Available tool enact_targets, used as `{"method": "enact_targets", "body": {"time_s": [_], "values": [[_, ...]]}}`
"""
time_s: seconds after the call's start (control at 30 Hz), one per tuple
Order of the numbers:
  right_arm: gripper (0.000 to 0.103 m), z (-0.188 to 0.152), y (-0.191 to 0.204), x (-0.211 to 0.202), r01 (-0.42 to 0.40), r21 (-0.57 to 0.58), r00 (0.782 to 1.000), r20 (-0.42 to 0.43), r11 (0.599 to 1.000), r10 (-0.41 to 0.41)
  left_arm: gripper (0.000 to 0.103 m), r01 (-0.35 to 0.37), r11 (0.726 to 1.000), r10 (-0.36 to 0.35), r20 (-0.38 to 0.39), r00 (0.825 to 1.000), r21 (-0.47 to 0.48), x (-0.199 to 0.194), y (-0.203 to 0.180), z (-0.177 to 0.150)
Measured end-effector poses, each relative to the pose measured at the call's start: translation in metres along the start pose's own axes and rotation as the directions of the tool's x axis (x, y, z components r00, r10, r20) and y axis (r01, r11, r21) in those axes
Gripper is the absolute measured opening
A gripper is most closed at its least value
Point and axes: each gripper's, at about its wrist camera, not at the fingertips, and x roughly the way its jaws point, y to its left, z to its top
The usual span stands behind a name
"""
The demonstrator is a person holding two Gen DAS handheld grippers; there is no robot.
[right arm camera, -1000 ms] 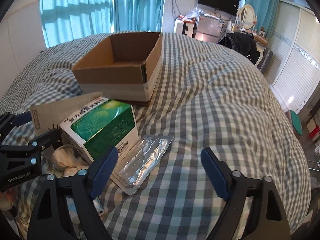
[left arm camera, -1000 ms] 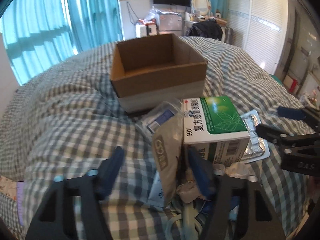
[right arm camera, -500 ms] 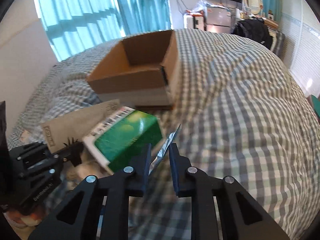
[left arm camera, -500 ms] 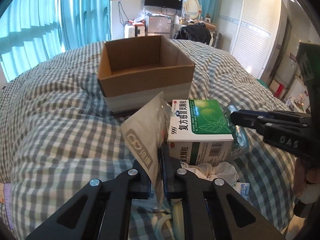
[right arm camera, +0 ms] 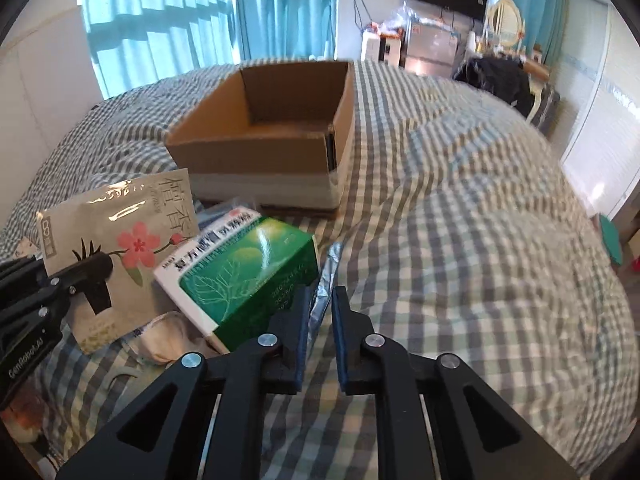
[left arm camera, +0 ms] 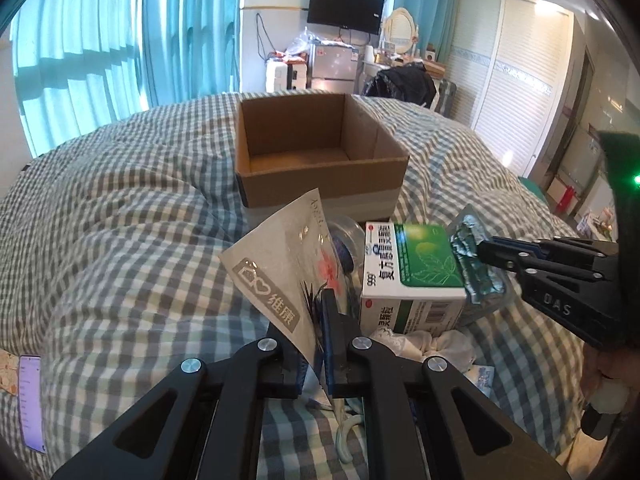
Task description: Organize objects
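An open, empty cardboard box (left arm camera: pixel 320 168) stands on the checked bed; it also shows in the right wrist view (right arm camera: pixel 272 152). My left gripper (left arm camera: pixel 316 320) is shut on a beige flat packet (left arm camera: pixel 280 276) with a pink flower print and holds it lifted; the packet also shows in the right wrist view (right arm camera: pixel 120 240). My right gripper (right arm camera: pixel 320 312) is shut on a silver blister pack (right arm camera: pixel 326 276), seen edge-on; the pack also shows in the left wrist view (left arm camera: pixel 476 264). A green and white medicine box (left arm camera: pixel 412 276) lies between them, also in the right wrist view (right arm camera: pixel 244 272).
White crumpled cloth (left arm camera: pixel 420 340) and small packets lie under the medicine box. A clear bag (left arm camera: pixel 344 240) lies before the cardboard box. A phone (left arm camera: pixel 32 400) lies at the bed's left edge. Checked bedding (right arm camera: pixel 480 260) spreads to the right.
Both grippers closed from open: the left on the beige packet, the right on the blister pack. Both items have since been lifted off the bed.
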Motion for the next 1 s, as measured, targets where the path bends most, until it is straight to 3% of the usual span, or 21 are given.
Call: {"method": "enact_targets", "body": {"time_s": [0.47, 0.67, 0.87, 0.93, 1.0], "values": [[0.007, 0.033, -0.011, -0.079, 0.008, -0.036, 0.986, 0.166, 0.999, -0.002, 0.004, -0.073, 0.997, 0.071, 0.101, 0.992, 0.019, -0.051, 0.001, 0.042], [0.007, 0.051, -0.007, -0.081, -0.020, -0.067, 0.980, 0.195, 0.998, 0.033, 0.003, -0.081, 0.996, 0.076, 0.134, 0.988, 0.034, -0.055, 0.002, 0.066], [0.007, 0.063, -0.006, -0.070, -0.046, -0.076, 0.978, 0.199, 0.996, 0.061, 0.003, -0.060, 0.998, 0.057, 0.097, 0.994, 0.025, -0.040, 0.004, 0.069], [0.007, 0.062, -0.008, -0.064, -0.049, -0.075, 0.979, 0.193, 0.996, 0.063, 0.009, -0.041, 0.999, 0.039, 0.072, 0.997, 0.032, -0.033, 0.000, 0.062], [0.007, 0.058, -0.010, -0.059, -0.049, -0.074, 0.982, 0.181, 0.996, 0.062, 0.026, -0.041, 0.998, 0.038, 0.046, 0.998, 0.046, -0.025, -0.009, 0.050]]}}
